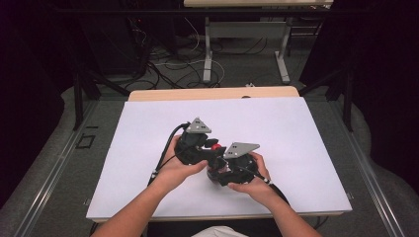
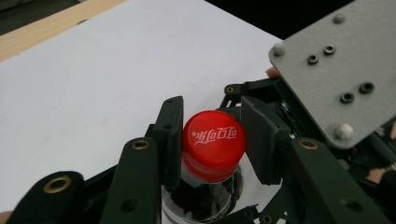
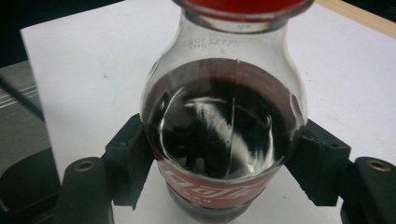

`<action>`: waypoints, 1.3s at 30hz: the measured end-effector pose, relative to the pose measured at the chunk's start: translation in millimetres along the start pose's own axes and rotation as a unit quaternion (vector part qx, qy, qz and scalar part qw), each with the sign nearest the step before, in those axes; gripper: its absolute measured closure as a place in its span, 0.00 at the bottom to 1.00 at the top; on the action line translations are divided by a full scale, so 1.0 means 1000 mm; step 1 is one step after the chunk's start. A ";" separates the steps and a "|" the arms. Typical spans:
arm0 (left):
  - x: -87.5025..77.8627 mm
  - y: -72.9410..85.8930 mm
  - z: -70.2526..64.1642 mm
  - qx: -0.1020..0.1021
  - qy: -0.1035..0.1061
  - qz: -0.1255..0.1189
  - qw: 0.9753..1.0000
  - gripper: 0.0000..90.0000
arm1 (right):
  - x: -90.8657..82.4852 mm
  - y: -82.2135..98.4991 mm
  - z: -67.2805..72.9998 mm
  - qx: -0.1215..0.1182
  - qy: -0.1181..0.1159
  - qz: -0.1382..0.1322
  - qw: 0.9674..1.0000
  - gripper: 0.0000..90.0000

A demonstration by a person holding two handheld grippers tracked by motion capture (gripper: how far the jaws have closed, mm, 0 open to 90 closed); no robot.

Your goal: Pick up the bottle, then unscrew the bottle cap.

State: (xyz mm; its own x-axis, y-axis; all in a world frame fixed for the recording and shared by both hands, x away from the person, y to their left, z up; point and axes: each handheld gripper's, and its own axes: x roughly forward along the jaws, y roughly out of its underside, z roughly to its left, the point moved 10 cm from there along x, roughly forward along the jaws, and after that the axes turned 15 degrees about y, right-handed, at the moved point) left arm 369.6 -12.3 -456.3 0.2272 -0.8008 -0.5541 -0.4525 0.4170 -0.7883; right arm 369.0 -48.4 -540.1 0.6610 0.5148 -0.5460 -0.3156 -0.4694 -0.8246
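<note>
Near the front middle of the white table [image 1: 148,148], both grippers meet around a small cola bottle [image 3: 224,130] that stands upright, its long axis vertical and its red cap [image 2: 214,144] pointing up between the two hands. The right gripper [image 1: 232,168] comes in low from the side and has its jaws closed firmly on the bottle's body, pads pressing the glassy shoulder just above the red label. The left gripper [image 1: 197,145] sits higher, and its jaws are drawn in on the cap, one pad on each side of it, touching; so the cap lies straight ahead of these jaws, squarely between the pads. My judgement is that the coming move is a twist of the cap about the upright axis, with the right gripper bracing the bottle; the left hand is the one on the cap, so the turning falls to it.

Dark liquid fills the bottle to below the neck. The table's white sheet carries nothing else, with a wooden edge showing at the far side. Beyond it lie grey floor, loose cables and the legs of another table, with dark curtains at both sides.
</note>
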 end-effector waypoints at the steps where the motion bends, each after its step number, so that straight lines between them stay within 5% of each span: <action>1: 0.000 0.000 0.000 -0.006 -0.008 -0.005 1.000 0.68 | 0.000 0.000 -0.001 0.006 0.009 0.000 1.000 0.33; 6: 0.001 -0.002 -0.003 -0.008 -0.023 -0.013 1.000 0.68 | -0.002 -0.002 -0.002 0.016 0.004 -0.001 1.000 0.33; 17: -0.019 -0.005 -0.001 0.021 0.035 -0.026 0.999 0.48 | -0.007 -0.004 0.001 0.013 -0.024 0.000 1.000 0.33; 23: -0.029 -0.003 -0.001 0.037 0.066 -0.022 0.997 0.46 | -0.008 -0.005 0.003 0.005 -0.037 -0.003 0.999 0.33; 30: -0.032 -0.002 -0.003 0.055 0.138 0.000 0.989 0.51 | -0.007 -0.002 0.011 -0.013 -0.058 0.004 0.998 0.33; 36: -0.026 0.003 -0.004 0.065 0.161 0.032 0.984 0.54 | -0.007 -0.003 0.014 -0.016 -0.065 0.001 0.998 0.33; 39: -0.023 0.003 -0.003 0.064 0.160 0.037 0.984 0.56 | -0.006 -0.002 0.015 -0.019 -0.067 0.001 0.998 0.33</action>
State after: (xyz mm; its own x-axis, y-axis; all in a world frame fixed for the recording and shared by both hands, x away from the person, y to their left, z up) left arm 360.4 5.7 -445.4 -0.0949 -0.8526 -0.5139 -0.3400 0.5129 -0.7882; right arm 355.1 -39.7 -537.4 0.5624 0.6043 -0.5644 -0.2887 -0.4962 -0.8188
